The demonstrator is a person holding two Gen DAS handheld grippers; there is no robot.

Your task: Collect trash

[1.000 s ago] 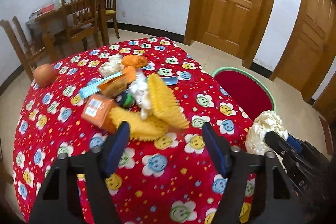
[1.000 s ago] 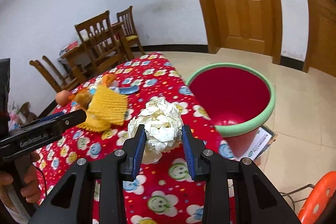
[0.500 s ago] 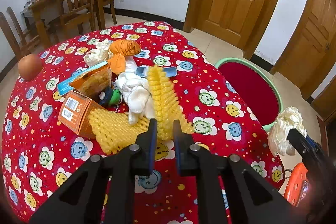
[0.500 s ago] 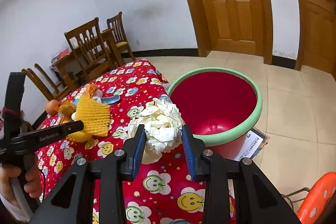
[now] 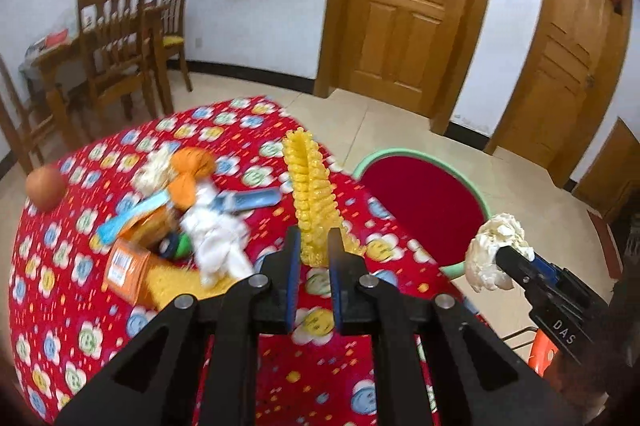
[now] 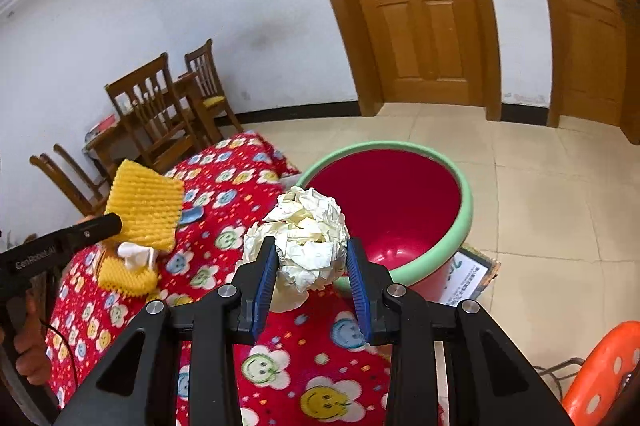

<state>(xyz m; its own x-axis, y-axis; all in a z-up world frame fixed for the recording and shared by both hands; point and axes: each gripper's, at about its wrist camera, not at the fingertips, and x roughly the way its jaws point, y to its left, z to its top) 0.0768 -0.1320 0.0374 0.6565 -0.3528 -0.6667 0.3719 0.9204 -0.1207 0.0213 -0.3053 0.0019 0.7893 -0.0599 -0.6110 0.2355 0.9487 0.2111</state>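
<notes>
My left gripper [image 5: 313, 246] is shut on a yellow foam net [image 5: 310, 196] and holds it upright above the red flowered table [image 5: 80, 306]; the net also shows in the right wrist view [image 6: 144, 204]. My right gripper [image 6: 312, 258] is shut on a crumpled white paper ball [image 6: 306, 234] near the table's edge, beside the red bin with a green rim [image 6: 464, 202]. The paper ball also shows in the left wrist view [image 5: 494, 252], right of the bin [image 5: 424, 202].
A trash pile lies on the table: orange box [image 5: 124, 266], white tissue [image 5: 218, 238], blue wrapper [image 5: 248, 200], orange peel [image 5: 192, 166], second yellow net [image 6: 122, 276]. An apple [image 5: 45, 181] sits far left. Wooden chairs [image 5: 116, 66], doors [image 6: 420, 10] and an orange stool [image 6: 600, 366] surround.
My left gripper closed on the yellow foam net and lifted it off the pile toward the bin. My right gripper carried the paper ball closer to the bin.
</notes>
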